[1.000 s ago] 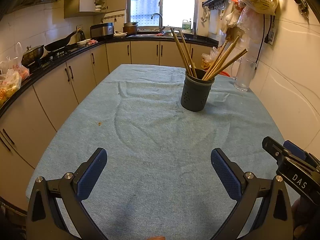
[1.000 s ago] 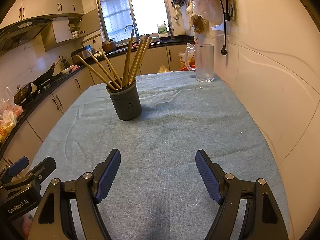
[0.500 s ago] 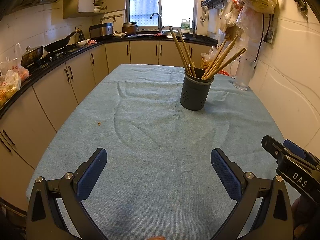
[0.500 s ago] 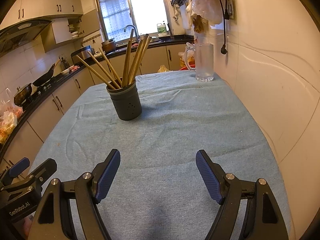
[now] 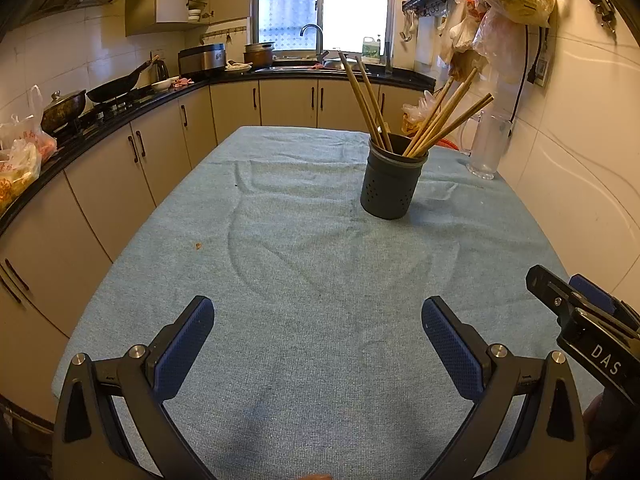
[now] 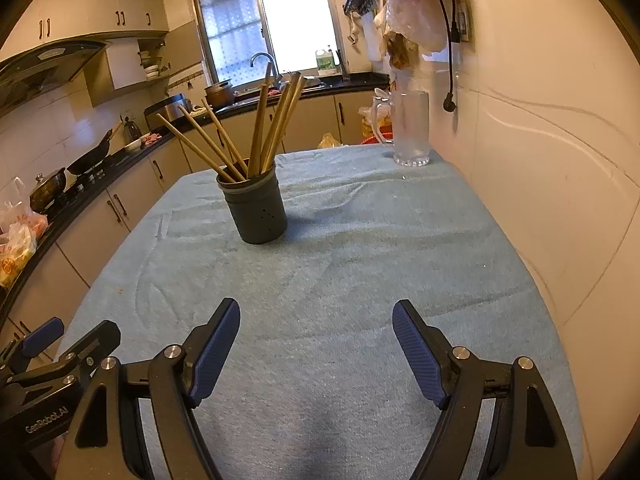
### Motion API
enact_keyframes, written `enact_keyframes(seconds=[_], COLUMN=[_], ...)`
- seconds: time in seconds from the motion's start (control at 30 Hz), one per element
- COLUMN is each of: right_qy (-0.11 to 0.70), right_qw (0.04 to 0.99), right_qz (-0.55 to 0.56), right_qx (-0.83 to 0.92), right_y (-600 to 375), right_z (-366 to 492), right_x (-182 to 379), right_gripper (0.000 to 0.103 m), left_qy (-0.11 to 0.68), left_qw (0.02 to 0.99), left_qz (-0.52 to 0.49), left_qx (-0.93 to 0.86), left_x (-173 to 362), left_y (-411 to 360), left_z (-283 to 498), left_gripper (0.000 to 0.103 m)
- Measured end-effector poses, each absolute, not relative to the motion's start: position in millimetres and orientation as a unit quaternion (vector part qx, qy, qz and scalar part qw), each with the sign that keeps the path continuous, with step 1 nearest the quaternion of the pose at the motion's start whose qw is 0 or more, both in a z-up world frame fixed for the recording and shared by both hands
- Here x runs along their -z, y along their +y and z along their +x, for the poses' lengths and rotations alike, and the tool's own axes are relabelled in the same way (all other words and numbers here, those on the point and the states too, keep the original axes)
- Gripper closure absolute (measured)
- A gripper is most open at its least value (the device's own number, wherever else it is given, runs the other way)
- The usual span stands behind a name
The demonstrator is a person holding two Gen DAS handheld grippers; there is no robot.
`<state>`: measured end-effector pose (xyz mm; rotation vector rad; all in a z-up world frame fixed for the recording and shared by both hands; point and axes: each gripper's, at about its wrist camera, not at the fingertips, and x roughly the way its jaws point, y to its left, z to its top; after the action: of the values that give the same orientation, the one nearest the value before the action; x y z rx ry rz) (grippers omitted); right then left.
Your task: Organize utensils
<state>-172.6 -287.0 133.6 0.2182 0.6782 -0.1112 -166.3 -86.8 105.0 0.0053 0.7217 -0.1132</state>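
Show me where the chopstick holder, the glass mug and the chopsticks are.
chopstick holder (image 6: 261, 216): right wrist view, on its dark front wall.
glass mug (image 6: 411, 128): right wrist view, on its clear body.
chopsticks (image 5: 448, 120): left wrist view, on a right-leaning stick's shaft.

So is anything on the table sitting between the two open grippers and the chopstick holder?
Nothing visible. Bare blue cloth lies between the left gripper and the dark holder with its chopsticks, and likewise ahead of the right gripper. The glass mug stands off by the wall.
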Motion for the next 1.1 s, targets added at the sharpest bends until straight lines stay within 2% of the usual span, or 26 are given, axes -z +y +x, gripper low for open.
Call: enact_keyframes(seconds=[1.1], right_qy=[0.343], right_qw=[0.933], right_qz=[0.103], right_qx=[0.046], right_y=[-285], right_z=[-165], right_x=[-122], right_gripper=[0.018], left_qy=[0.376], left_qw=[0.924], left_qz=[0.005], left_qx=[0.063], left_x=[-89], left_y=[-92], left_z=[-153], left_gripper=[0.000])
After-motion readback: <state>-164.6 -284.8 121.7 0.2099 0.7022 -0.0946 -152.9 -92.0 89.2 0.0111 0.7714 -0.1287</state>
